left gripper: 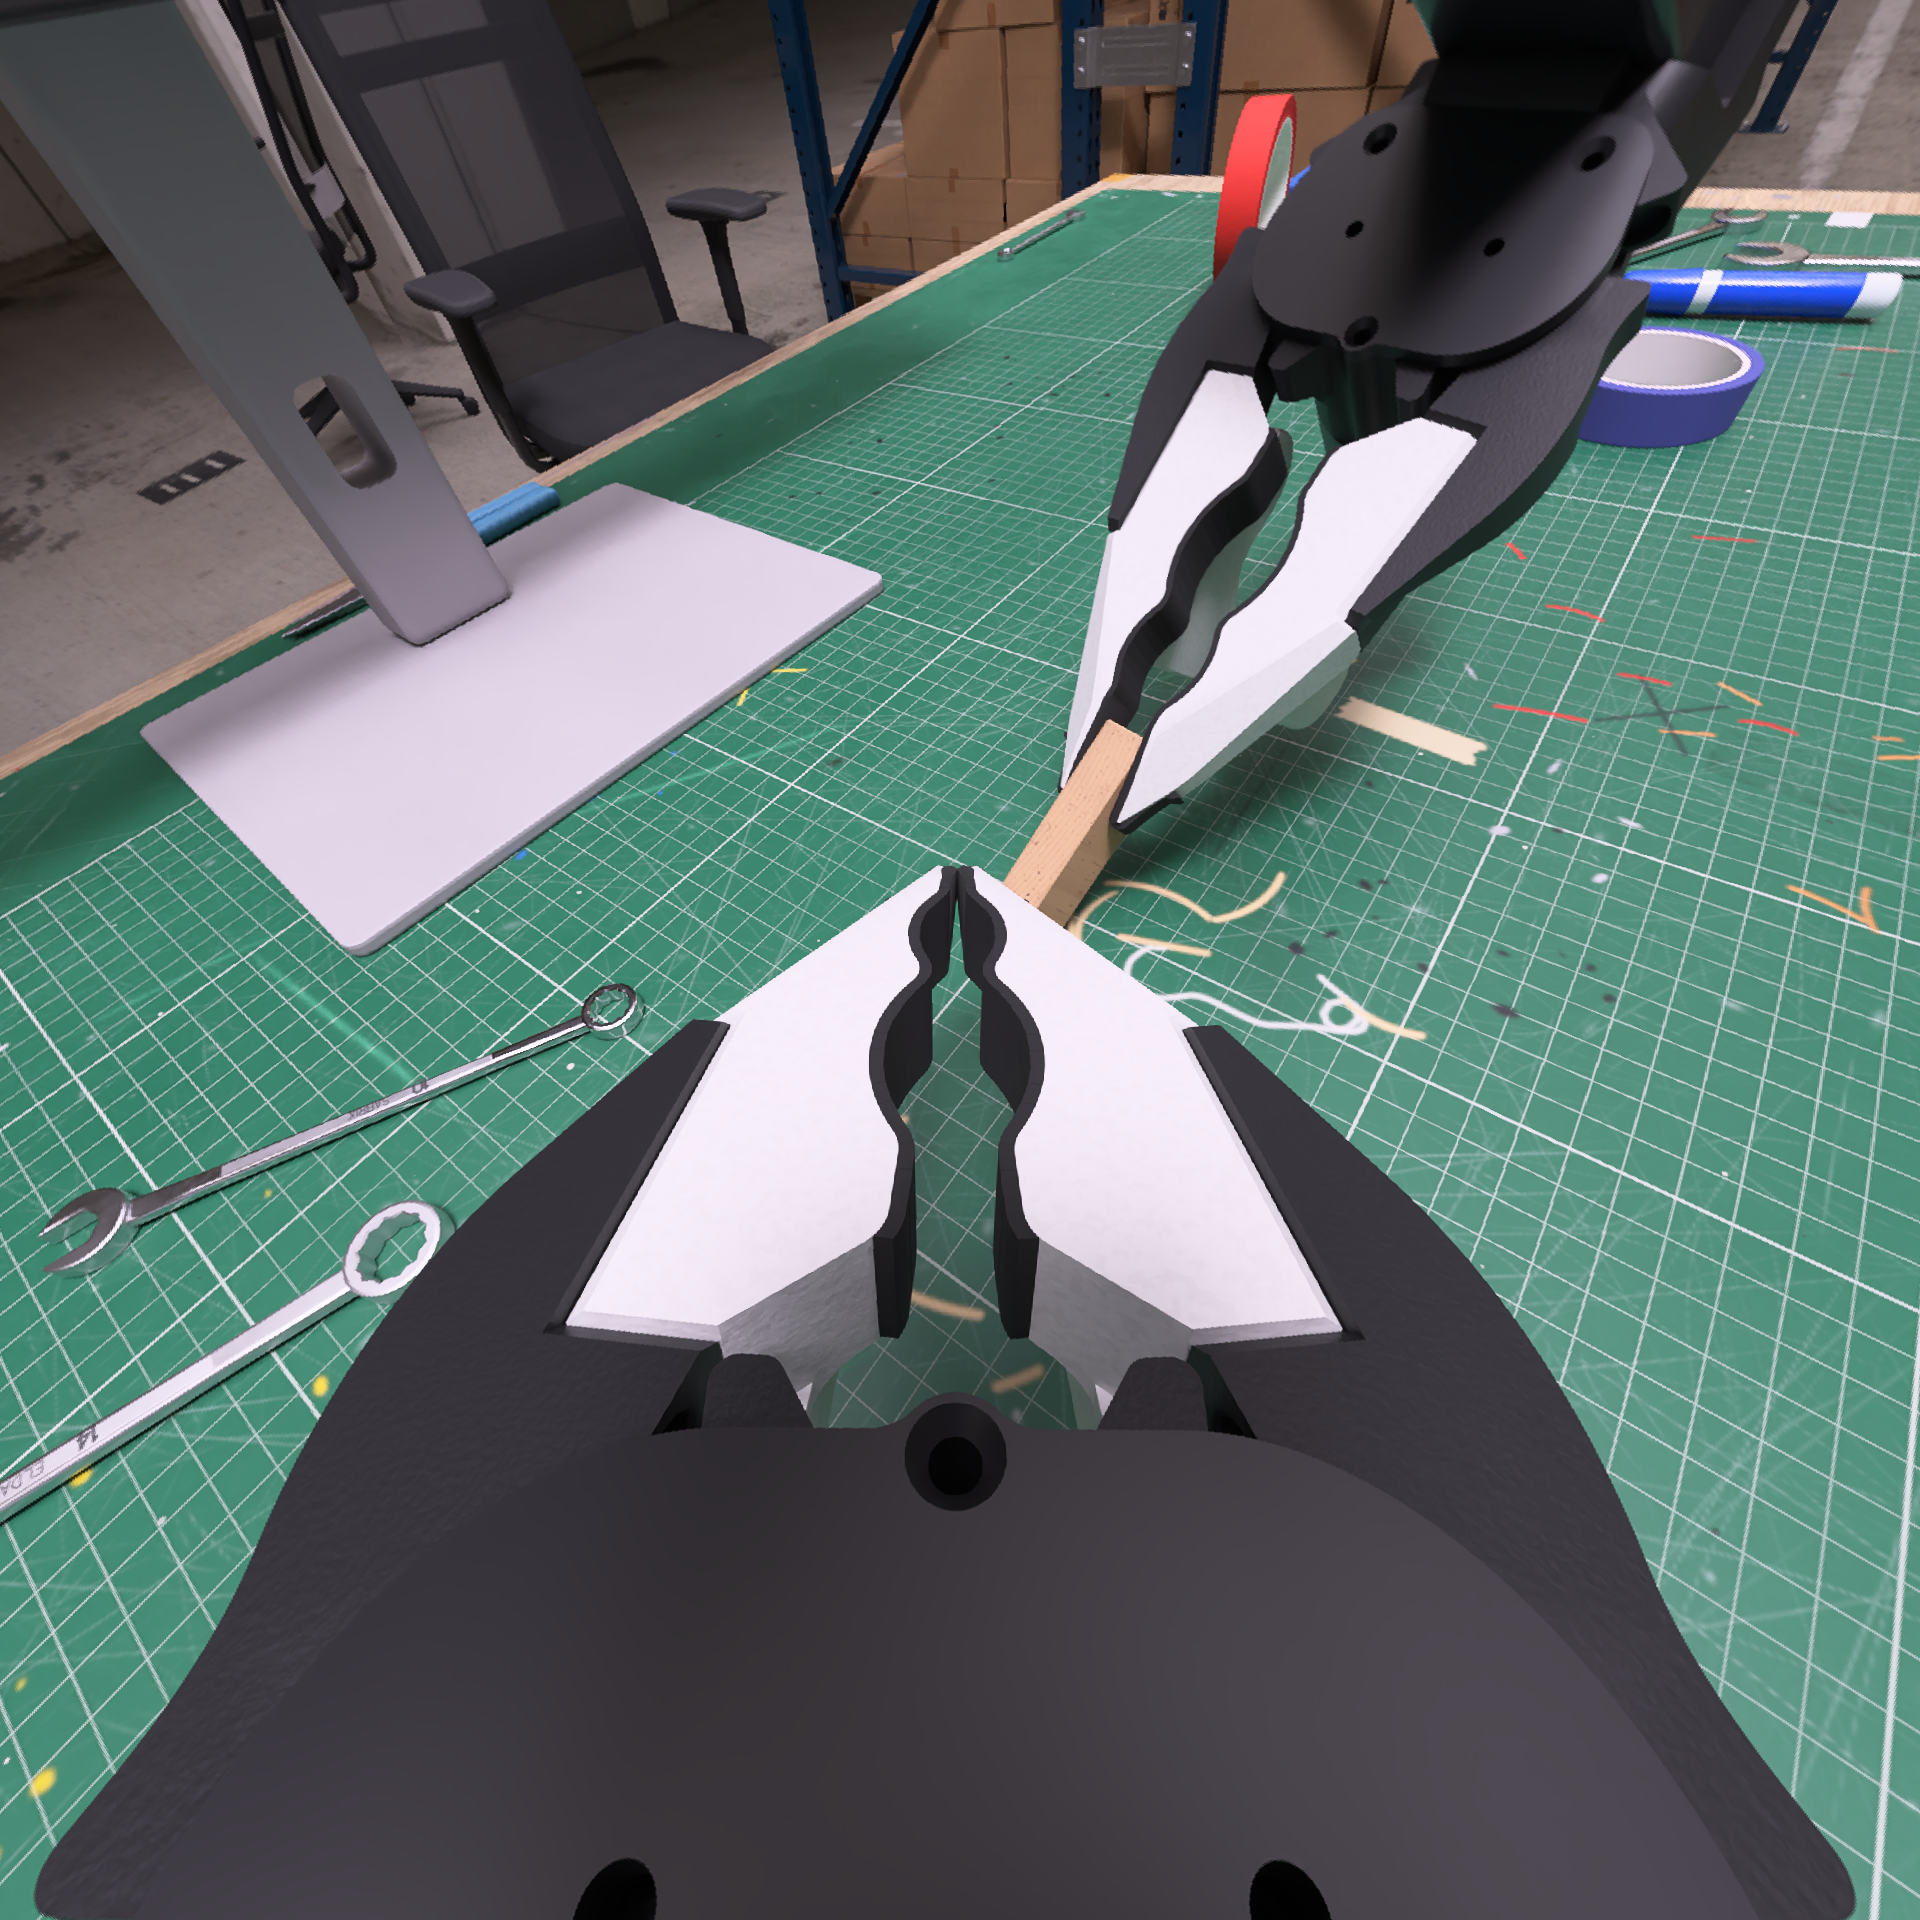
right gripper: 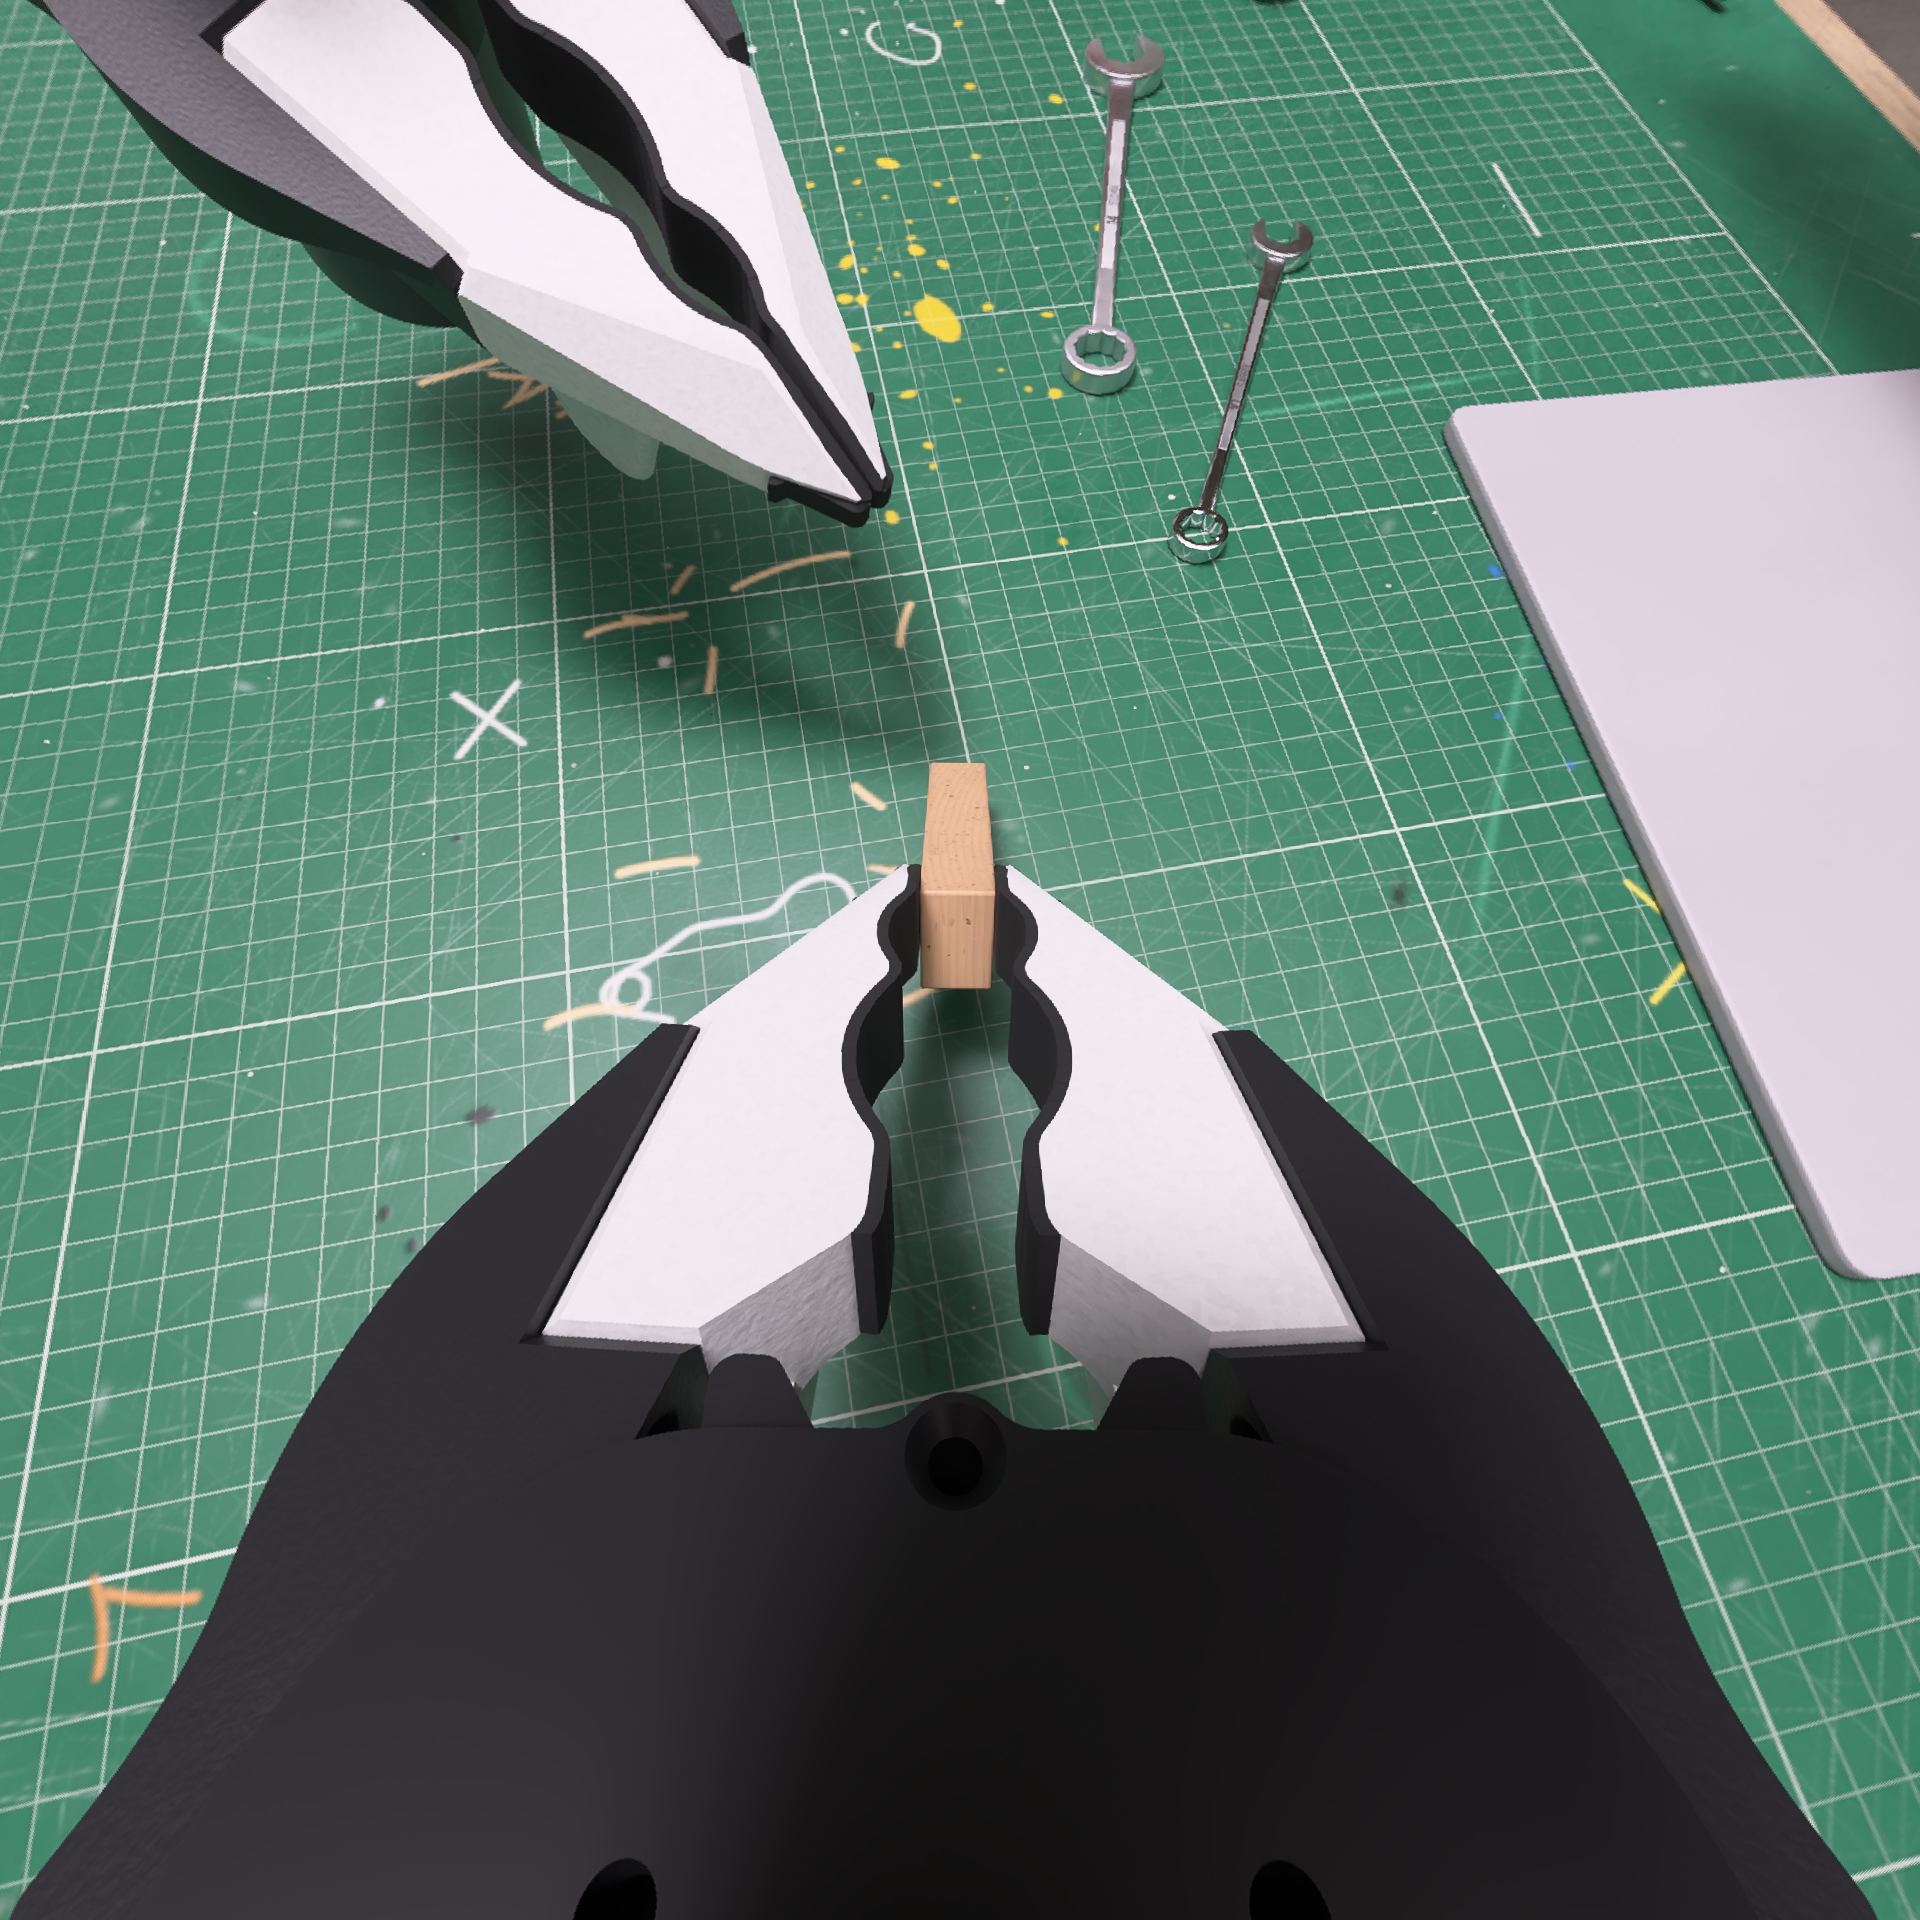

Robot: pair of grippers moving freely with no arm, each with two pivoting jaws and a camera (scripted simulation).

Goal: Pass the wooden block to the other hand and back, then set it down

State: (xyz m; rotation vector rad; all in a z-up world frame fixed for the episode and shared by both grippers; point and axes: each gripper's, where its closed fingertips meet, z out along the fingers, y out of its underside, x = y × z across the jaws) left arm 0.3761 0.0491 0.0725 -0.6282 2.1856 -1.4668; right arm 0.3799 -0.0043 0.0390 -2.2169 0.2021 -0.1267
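Note:
The wooden block (right gripper: 956, 894) is a small pale bar. My right gripper (right gripper: 956, 883) is shut on the block near its tips and holds it over the green mat. In the left wrist view the block (left gripper: 1075, 831) sticks out from the right gripper (left gripper: 1101, 800), with its near end hidden behind my left gripper's tips. My left gripper (left gripper: 956, 878) is shut and empty, with its jaws pressed together. In the right wrist view the left gripper (right gripper: 868, 499) hovers ahead and to the left, apart from the block.
A green cutting mat (left gripper: 1558, 1143) covers the table. A grey monitor stand base (left gripper: 499, 696) lies at left. Two wrenches (left gripper: 343, 1122) lie near it. A red tape roll (left gripper: 1252, 177), a blue tape roll (left gripper: 1683, 384) and a blue marker (left gripper: 1766, 293) are far right.

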